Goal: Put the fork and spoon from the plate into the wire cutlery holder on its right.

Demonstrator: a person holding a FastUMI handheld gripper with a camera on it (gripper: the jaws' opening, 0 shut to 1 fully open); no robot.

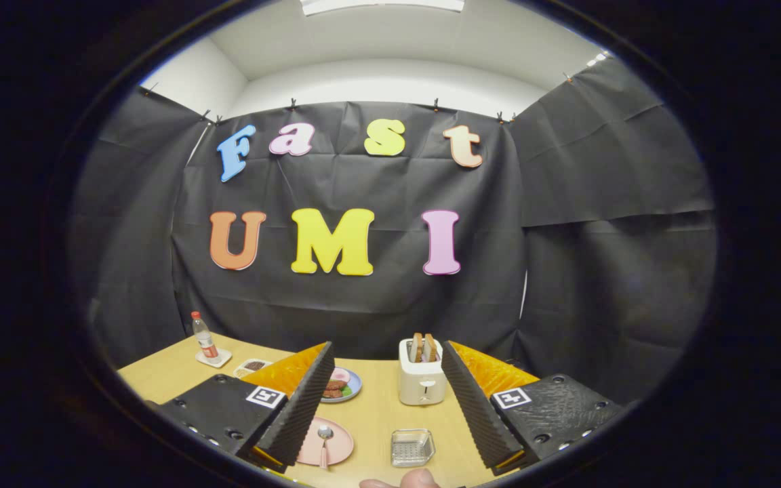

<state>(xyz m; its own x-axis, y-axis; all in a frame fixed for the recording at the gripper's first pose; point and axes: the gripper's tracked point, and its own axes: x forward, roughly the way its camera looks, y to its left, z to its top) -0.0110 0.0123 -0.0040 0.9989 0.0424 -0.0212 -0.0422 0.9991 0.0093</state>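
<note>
Gripper (384, 407) spread wide, holding nothing, above the wooden surface (377, 413). Between its fingers: pink plate (336, 444) with a spoon (324, 437) on it, wire cutlery holder (412, 447) just to the plate's right, well apart from both fingers. Toaster (422, 379) with bread stands beyond; a fingertip (404, 481) shows near the holder.

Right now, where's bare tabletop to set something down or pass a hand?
Free: wood between pink plate, toaster and wire holder, inside the open gripper. Crowded: far corner, with bottle, snack dish and food plate.
</note>
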